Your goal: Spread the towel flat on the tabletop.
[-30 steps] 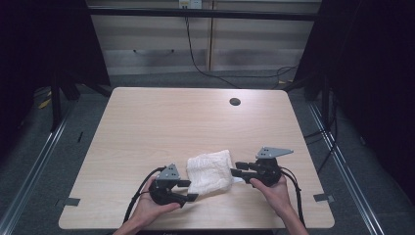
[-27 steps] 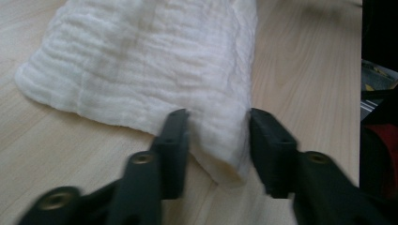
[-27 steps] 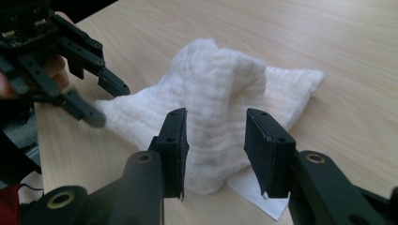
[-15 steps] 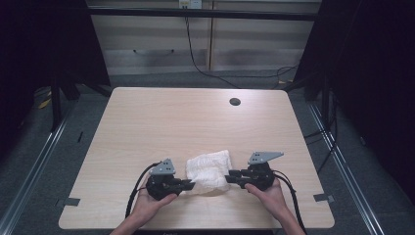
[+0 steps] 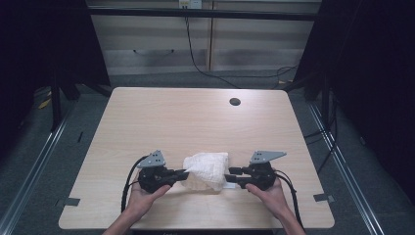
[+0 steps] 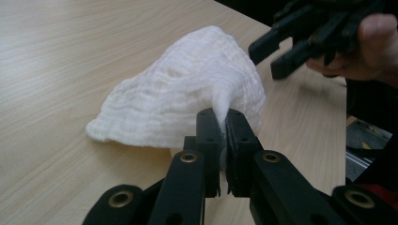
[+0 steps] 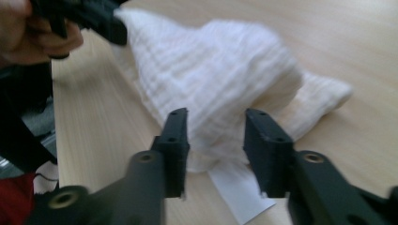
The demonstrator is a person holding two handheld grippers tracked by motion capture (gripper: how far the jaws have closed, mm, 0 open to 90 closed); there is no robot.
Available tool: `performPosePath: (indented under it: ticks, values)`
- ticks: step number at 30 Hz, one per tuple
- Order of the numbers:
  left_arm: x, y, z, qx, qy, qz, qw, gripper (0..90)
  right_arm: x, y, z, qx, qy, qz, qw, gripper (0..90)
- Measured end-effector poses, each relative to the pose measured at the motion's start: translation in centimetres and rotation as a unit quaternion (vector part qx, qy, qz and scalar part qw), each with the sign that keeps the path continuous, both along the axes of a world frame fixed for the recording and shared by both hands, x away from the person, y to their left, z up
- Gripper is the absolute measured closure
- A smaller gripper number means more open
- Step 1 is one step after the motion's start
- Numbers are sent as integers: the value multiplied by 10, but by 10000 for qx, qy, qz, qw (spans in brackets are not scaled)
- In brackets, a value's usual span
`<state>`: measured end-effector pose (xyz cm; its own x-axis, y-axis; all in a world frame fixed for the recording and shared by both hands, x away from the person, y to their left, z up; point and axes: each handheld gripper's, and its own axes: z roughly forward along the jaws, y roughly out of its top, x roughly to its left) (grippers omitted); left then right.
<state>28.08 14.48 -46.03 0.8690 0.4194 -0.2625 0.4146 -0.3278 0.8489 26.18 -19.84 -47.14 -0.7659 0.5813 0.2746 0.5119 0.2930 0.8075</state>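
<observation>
A crumpled white cloth (image 5: 208, 168) lies near the front edge of the wooden table (image 5: 186, 122). My left gripper (image 5: 184, 174) is at its left side, shut on a pinched-up corner of the cloth (image 6: 187, 93), which rises in a peak from between the jaws of the left gripper (image 6: 220, 123). My right gripper (image 5: 230, 176) is at the cloth's right side. Its jaws have just been opening, and the right gripper (image 7: 215, 133) now stands open with the cloth's (image 7: 220, 61) edge between the pads, unpressed. A white label (image 7: 239, 194) pokes out under that edge.
A dark round hole (image 5: 235, 102) sits in the tabletop at the far right. Grey tape marks (image 5: 71, 201) lie at the front corners. Dark floor and metal rails flank the table, and cables trail from both grippers toward the front edge.
My left gripper has shut on the cloth's left corner and lifted it slightly. The right gripper has shifted a little inward to the cloth's right edge.
</observation>
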Motion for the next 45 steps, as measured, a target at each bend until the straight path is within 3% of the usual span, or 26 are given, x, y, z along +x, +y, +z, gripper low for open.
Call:
performPosePath:
  ticks: [1, 4, 9, 11, 12, 13, 15, 17, 19, 23, 24, 27, 28, 30, 34, 37, 39, 40, 41, 43, 44, 45]
  values:
    - [0, 0, 1, 5, -26, 10, 10000, 857, -2, 7, -7, -124, 21, 167, 9998, 530]
    - [1, 3, 2, -106, 0, 76, 9999, 857, -2, 16, -12, -286, 48, 269, 9992, 474]
    - [2, 6, 5, -164, 8, 122, 9998, 856, 1, 25, -18, -459, -11, 177, 9988, 412]
    - [3, 7, 8, -190, -53, 110, 9997, 855, 4, 28, -21, -588, -117, 104, 9981, 455]
    - [3, 7, 8, -210, -48, 121, 9997, 854, 7, 29, -23, -624, -150, 78, 9979, 616]
    - [3, 8, 10, -214, -67, 132, 9997, 854, 7, 29, -23, -624, -150, 78, 9979, 616]
    - [3, 10, 11, -213, -90, 136, 9996, 854, 9, 27, -21, -534, -240, 16, 9983, 791]
    - [3, 11, 11, -233, -82, 138, 9996, 854, 8, 24, -15, -424, -348, 8, 9985, 868]
    - [4, 12, 12, -216, -105, 148, 9996, 854, 5, 18, 0, -253, -508, -108, 9983, 879]
    - [3, 12, 16, -233, -154, 126, 9995, 853, 2, 13, 12, -123, -567, -139, 9982, 879]
    - [2, 13, 19, -241, -162, 136, 9995, 853, 0, 10, 23, -45, -584, -130, 9982, 880]
    - [1, 13, 28, -285, -258, 88, 9992, 853, -3, 9, 35, -49, -666, -115, 9977, 880]
    - [0, 13, 32, -306, -282, 70, 9991, 853, -6, 9, 48, -84, -730, -134, 9972, 880]
    - [1, 11, 40, -321, -364, 46, 9988, 853, -6, 8, 53, -67, -722, -132, 9973, 881]
    - [3, 9, 61, -467, -489, 59, 9977, 854, -11, 7, 81, -115, -696, -119, 9974, 880]
    - [7, 9, 69, -518, -535, 80, 9972, 854, -7, 4, 89, -54, -600, -77, 9982, 876]
    - [15, 7, 65, -430, -445, 114, 9980, 854, -2, 2, 85, 19, -488, -45, 9988, 873]
    - [19, 5, 60, -397, -350, 136, 9985, 854, 7, 1, 71, 25, -351, -109, 9993, 872]
    - [23, 4, 54, -330, -266, 183, 9989, 854, 7, 1, 71, 25, -351, -109, 9993, 872]
    - [28, 1, 43, -151, -158, 205, 9996, 854, 19, 2, 56, -114, -274, -155, 9994, 869]
    - [32, 1, 35, -40, -90, 244, 9997, 854, 30, 2, 42, -58, -129, -199, 9997, 845]
    - [35, 1, 28, 12, -27, 255, 9997, 854, 30, 2, 42, -58, -129, -199, 9997, 845]
